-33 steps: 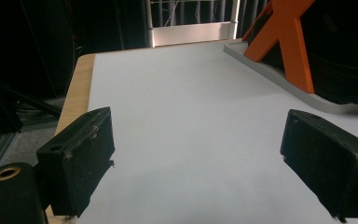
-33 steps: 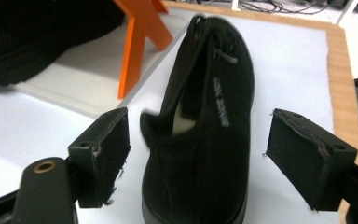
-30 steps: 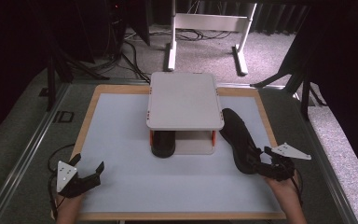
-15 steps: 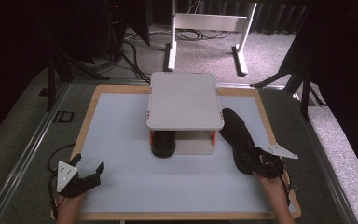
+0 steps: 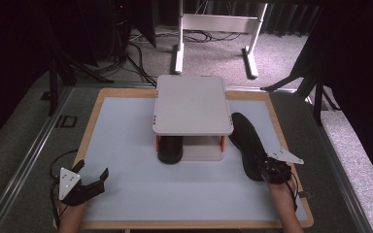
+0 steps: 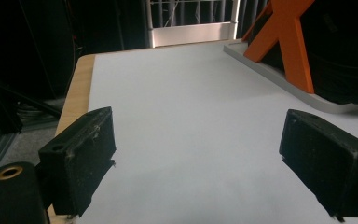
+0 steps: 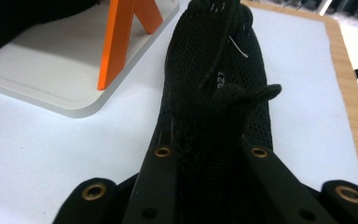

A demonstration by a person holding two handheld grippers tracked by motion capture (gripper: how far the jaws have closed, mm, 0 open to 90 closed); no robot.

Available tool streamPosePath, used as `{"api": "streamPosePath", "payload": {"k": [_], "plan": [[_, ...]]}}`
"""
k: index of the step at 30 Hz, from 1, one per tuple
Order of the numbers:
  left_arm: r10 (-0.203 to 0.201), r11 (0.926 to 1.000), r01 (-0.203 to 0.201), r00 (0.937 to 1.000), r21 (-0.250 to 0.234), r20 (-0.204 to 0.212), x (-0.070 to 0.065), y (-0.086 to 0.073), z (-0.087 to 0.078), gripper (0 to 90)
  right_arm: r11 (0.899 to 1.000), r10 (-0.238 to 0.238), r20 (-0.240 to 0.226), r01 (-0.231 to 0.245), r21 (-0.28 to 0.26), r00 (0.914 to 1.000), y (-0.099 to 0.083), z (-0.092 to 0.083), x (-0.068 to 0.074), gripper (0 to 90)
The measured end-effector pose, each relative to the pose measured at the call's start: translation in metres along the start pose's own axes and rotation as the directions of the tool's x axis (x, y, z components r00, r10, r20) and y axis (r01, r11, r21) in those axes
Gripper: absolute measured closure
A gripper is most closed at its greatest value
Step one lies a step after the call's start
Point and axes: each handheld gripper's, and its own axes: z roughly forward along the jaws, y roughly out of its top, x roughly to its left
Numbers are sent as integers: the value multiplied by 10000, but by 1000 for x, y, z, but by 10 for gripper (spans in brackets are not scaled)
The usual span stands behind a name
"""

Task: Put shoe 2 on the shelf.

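The right gripper (image 5: 266, 167) is on the black shoe (image 5: 245, 141) now, at the heel end nearest the person. Its jaws have just been closing, and in the right gripper view they are pressed in on the knit collar of the shoe (image 7: 214, 93), fabric bunched between them, so that is a grip on the shoe. The shoe lies flat on the white table top (image 5: 126, 141), toe pointing away from the person, just to the right of the little white shelf (image 5: 192, 104) with orange legs. One of those orange legs (image 7: 121, 37) stands close to the shoe's left flank in the right gripper view, on the shelf's white base plate (image 7: 42, 84).

Over on the other side, the left gripper (image 5: 93, 180) sits near the front left corner of the table, jaws spread wide, nothing between them but bare white surface. Its own camera looks across the table toward the shelf's orange leg (image 6: 289, 42).

Under the shelf there is a second dark object (image 5: 170, 148), possibly another shoe, though it is too shadowed to say for sure.
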Motion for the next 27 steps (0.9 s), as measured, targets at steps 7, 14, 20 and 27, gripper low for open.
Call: {"api": "streamPosePath", "payload": {"k": [7,14,20,27], "plan": [[-5,10000,5,10000,-1,-3,0,0,0,106,9970,234,27,-231,-737,9997,8,-16,-5,855],[21,10000,-21,10000,12,-4,0,0,0,106,9951,213,38,-208,-964,9998,9,-34,-10,855],[40,10000,-40,10000,21,-18,-1,0,0,106,9941,-52,89,62,-1084,9999,6,-50,-7,854],[82,10000,-81,10000,58,-31,-1,0,0,106,9913,-305,-40,297,-1286,9995,5,-69,-1,855]]}}
